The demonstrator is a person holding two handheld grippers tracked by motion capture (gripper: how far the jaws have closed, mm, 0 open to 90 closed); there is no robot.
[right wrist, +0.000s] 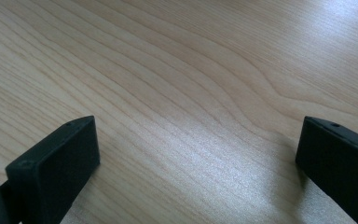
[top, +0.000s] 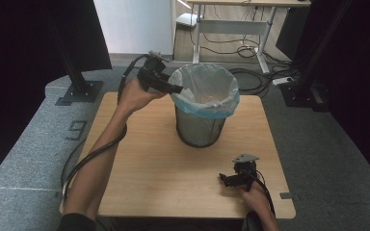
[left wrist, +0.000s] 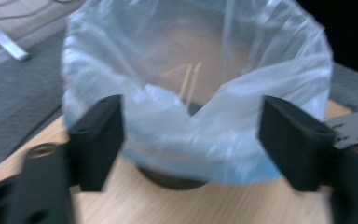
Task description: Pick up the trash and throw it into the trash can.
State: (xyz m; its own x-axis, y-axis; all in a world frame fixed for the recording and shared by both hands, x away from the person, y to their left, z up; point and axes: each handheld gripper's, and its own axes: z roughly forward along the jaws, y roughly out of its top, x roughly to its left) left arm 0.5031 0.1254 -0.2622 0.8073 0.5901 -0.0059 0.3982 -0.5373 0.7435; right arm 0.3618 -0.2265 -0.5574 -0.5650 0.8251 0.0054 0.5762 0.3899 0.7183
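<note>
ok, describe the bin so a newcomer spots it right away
On the wooden table, toward its far edge, stands a dark mesh bin. A pale blue plastic bag folds over its rim; it is the tallest thing on the table, beside the open left gripper.

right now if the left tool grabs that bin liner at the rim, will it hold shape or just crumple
Probably crumple: the bin liner is thin, translucent film, already sagging at the near rim. It looks very light and likely slippery, so it may slide off the mesh wastebasket. The basket looks light too and might tip if tugged by the open left tool.
</note>
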